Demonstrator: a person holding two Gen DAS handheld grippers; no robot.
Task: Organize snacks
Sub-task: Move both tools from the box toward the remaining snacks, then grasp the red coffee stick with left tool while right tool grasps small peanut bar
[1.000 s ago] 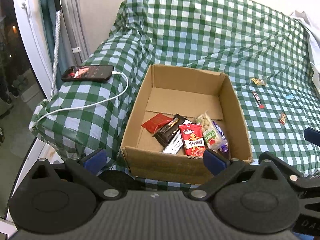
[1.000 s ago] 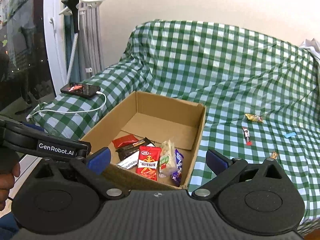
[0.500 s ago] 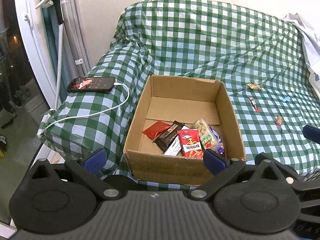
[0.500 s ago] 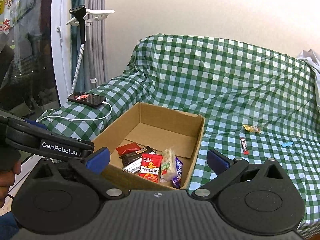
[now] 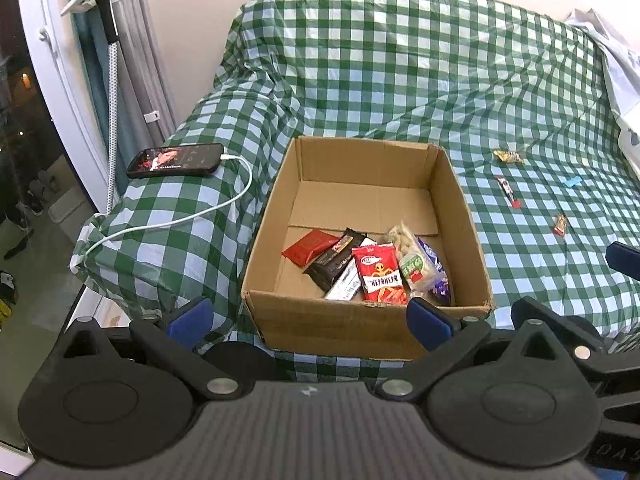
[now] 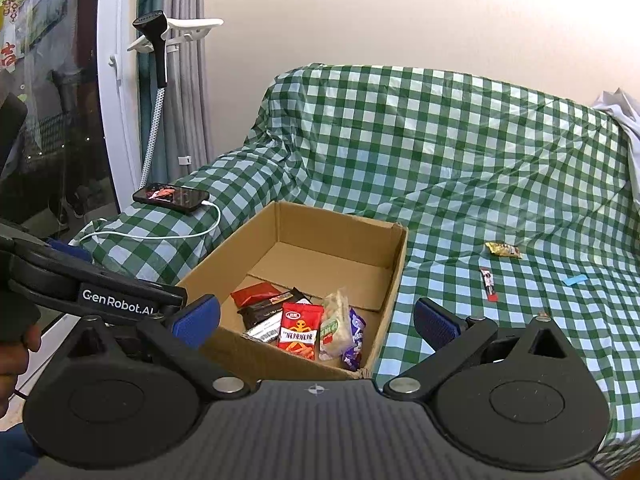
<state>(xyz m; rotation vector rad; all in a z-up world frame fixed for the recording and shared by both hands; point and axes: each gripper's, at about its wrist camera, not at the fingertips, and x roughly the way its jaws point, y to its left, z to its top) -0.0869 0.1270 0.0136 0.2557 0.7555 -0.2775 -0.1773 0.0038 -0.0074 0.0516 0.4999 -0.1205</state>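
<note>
Cardboard box [image 5: 468, 216] on checked sofa cover [image 5: 400, 80], packets piled in near right corner: red packet [image 5: 380, 276], dark bar [image 5: 332, 260], clear nut bag [image 5: 408, 256].

Loose snacks on cover right of box, well apart: gold wrapper [image 5: 508, 156], thin stick [image 5: 507, 191], small candy [image 5: 561, 225].

Left gripper [image 5: 308, 316] near box front, jaws wide open, empty. Right gripper [image 6: 316, 320] likewise spread, empty.

Judgement: loose pieces light, crinkly, slippery; flat on soft cover, so pinch across middle, pressing slightly into fabric. Stick best taken across narrow width.
</note>
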